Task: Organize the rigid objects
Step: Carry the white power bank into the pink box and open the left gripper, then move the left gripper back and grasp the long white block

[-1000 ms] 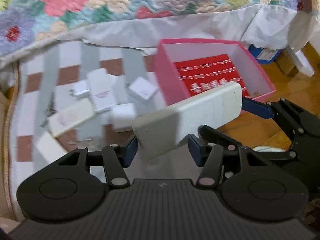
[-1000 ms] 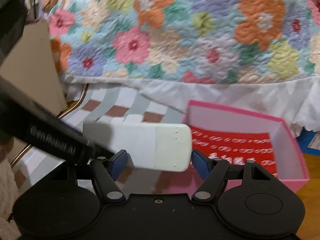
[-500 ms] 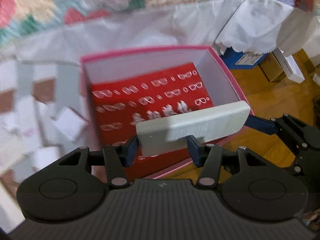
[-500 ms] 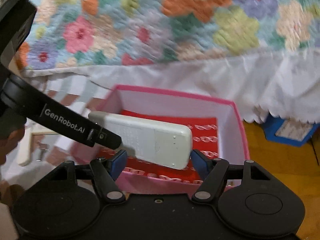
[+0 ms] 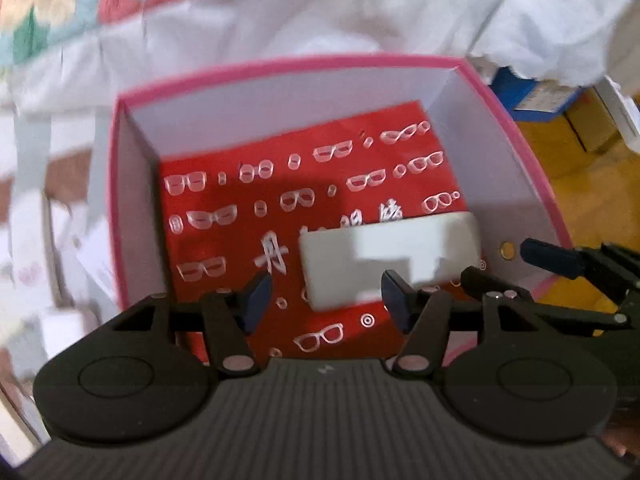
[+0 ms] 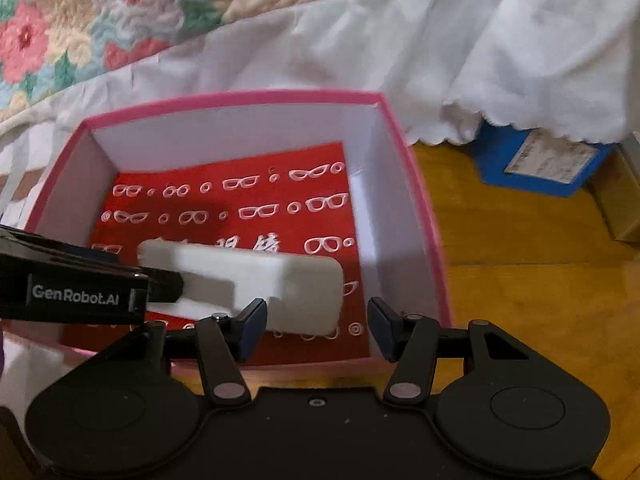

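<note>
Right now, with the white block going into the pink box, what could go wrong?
1. The left gripper's jaws are opening with the white block partly between them, pads clear of it; the blurred block may land askew on the red sheet.
2. The right gripper's jaws are closing around the block's end and could nudge or re-grab it.
3. Both grippers sit low by the pink box's near wall; withdrawing could snag it.
</note>
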